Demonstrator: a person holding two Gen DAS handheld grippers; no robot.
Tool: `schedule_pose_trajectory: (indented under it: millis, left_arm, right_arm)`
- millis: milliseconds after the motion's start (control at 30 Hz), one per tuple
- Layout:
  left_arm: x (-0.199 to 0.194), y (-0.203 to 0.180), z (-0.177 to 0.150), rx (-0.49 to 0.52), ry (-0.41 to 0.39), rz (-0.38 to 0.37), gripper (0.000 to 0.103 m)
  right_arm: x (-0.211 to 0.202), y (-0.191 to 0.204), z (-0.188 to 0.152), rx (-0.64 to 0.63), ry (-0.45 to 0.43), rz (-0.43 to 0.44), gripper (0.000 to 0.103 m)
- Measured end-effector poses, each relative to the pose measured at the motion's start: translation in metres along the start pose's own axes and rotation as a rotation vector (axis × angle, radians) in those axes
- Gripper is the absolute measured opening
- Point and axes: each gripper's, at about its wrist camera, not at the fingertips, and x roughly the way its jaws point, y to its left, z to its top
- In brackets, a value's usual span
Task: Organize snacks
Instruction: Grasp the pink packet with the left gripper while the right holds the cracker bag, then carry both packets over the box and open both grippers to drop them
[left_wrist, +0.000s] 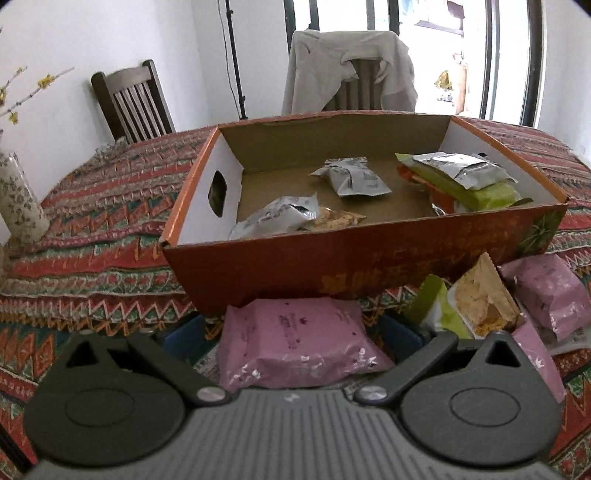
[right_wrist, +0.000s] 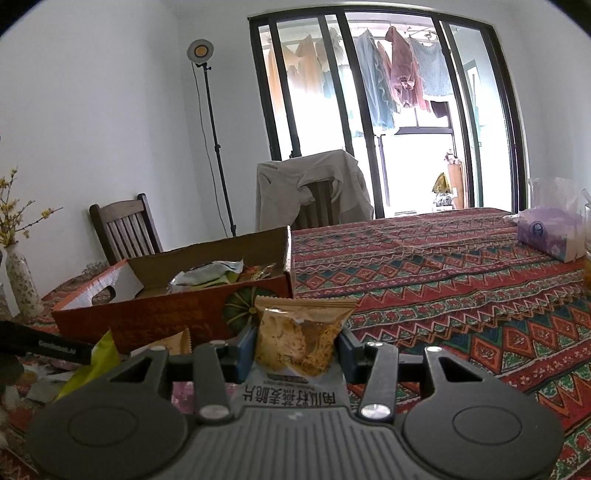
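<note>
A: Left view: the left gripper is spread wide around a pink pack lying before the box, nothing gripped yet.

B: Right view: a crisp pack is pinched by the right gripper. Probably light, crinkly, crushable; best held at the sides.

Open orange box, silver and green packets inside; pink packet touching its front

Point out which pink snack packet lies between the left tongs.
The flat pink packet against the box's front wall; the other pink packet lies farther right.
</note>
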Motion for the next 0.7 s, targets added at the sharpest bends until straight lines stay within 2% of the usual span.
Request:
schedule_pose_trajectory:
  millis: [33, 300, 700]
  left_arm:
    - [0.000, 0.001, 0.001, -0.007, 0.005, -0.009, 0.088]
    - [-0.011, 0.009, -0.008, -0.025, -0.027, -0.043, 0.073]
    - [-0.054, 0.024, -0.020, -0.051, -0.158, -0.071, 0.073]
  right_arm:
    - [0.000, 0.000, 0.000, 0.000, 0.001, 0.001, 0.045]
    - [0.001, -0.001, -0.001, 0.003, 0.000, -0.001, 0.045]
    - [-0.002, 0.007, -0.001, -0.023, -0.003, -0.006, 0.045]
